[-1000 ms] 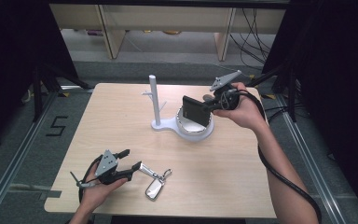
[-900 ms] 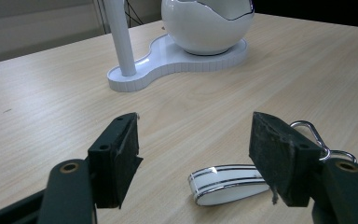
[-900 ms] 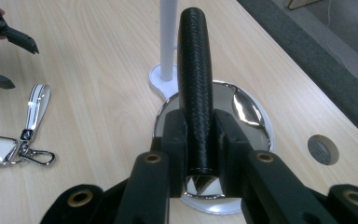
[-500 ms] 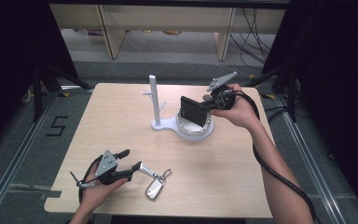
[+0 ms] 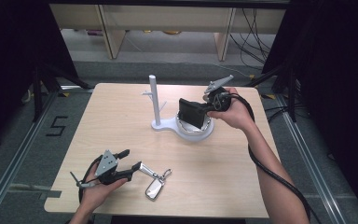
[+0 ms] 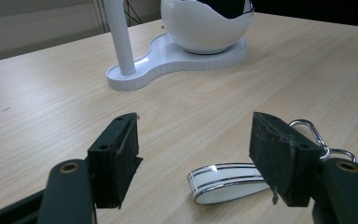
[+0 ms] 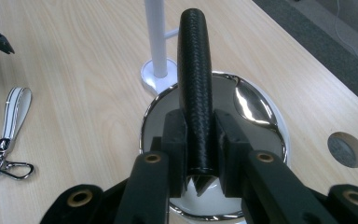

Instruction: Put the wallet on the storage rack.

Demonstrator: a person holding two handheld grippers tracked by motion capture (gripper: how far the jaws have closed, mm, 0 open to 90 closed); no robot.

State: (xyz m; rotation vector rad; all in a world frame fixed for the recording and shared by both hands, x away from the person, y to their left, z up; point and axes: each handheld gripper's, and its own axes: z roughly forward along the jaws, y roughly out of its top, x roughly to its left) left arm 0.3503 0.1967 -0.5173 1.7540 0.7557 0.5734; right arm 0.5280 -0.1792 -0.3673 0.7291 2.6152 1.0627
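My right gripper (image 5: 205, 110) is shut on a black textured wallet (image 5: 191, 113), held on edge just above the chrome-lined white bowl (image 5: 200, 131) of a white stand. In the right gripper view the wallet (image 7: 195, 79) stands upright between the jaws over the bowl (image 7: 256, 112). My left gripper (image 5: 129, 160) rests open at the table's front left, its jaws on either side of a white key strap (image 6: 228, 183). The strap joins a carabiner (image 6: 314, 133) and a silver key fob (image 5: 154, 189).
The stand's white pole (image 5: 154, 99) with small pegs rises left of the bowl, on a shared base (image 6: 168, 60). A round hole (image 7: 347, 149) is cut in the tabletop near the bowl. A cable trails from my right gripper along the forearm.
My right gripper with the wallet has shifted slightly left, over the bowl. My left gripper has stayed where it was.
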